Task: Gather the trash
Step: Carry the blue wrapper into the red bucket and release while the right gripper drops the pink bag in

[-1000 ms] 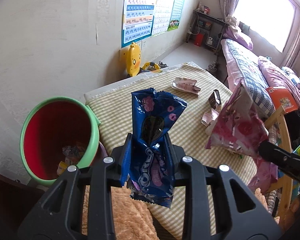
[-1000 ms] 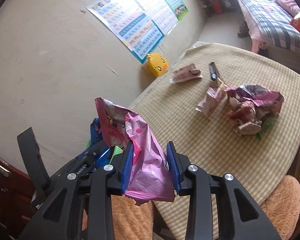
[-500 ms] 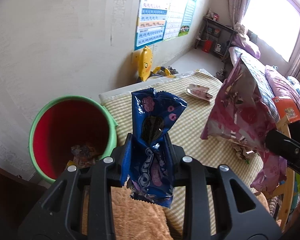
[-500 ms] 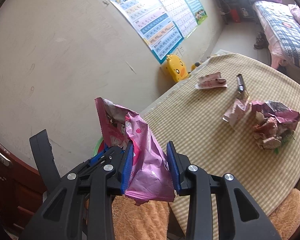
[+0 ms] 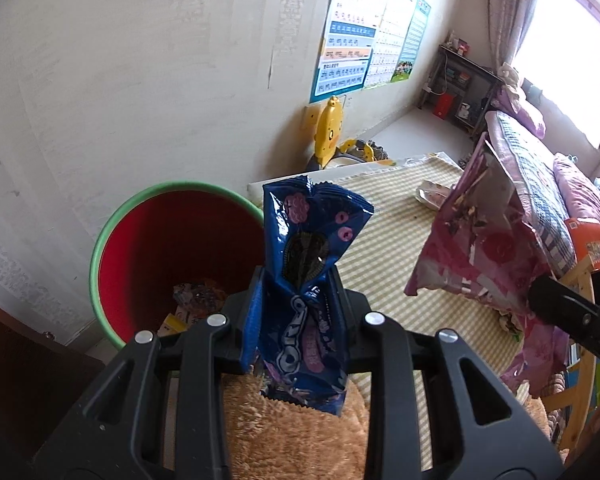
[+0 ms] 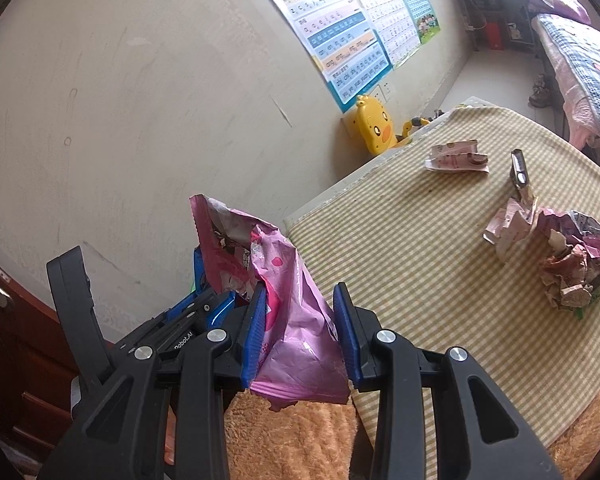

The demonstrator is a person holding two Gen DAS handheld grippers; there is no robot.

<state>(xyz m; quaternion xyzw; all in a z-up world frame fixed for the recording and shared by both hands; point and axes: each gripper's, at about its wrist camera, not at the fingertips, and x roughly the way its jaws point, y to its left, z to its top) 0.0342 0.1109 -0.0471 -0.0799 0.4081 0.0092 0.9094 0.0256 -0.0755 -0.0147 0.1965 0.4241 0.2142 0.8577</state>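
Blue cookie wrapper (image 5: 300,300) clamped in my left claw (image 5: 298,320), pink bag (image 6: 296,320) in my right claw (image 6: 300,332); I'd centre each over the bin (image 5: 112,220) before releasing.

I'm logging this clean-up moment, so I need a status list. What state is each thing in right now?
Left gripper: shut on the blue cookie wrapper.
Blue cookie wrapper: held upright, crumpled.
Right gripper: shut on the pink snack bag.
Pink snack bag: held up, torn open at the top.
Red bin: open, some trash at the bottom.
Crumpled pink pile: lying on the checked table.
Small pink wrapper: lying flat there.
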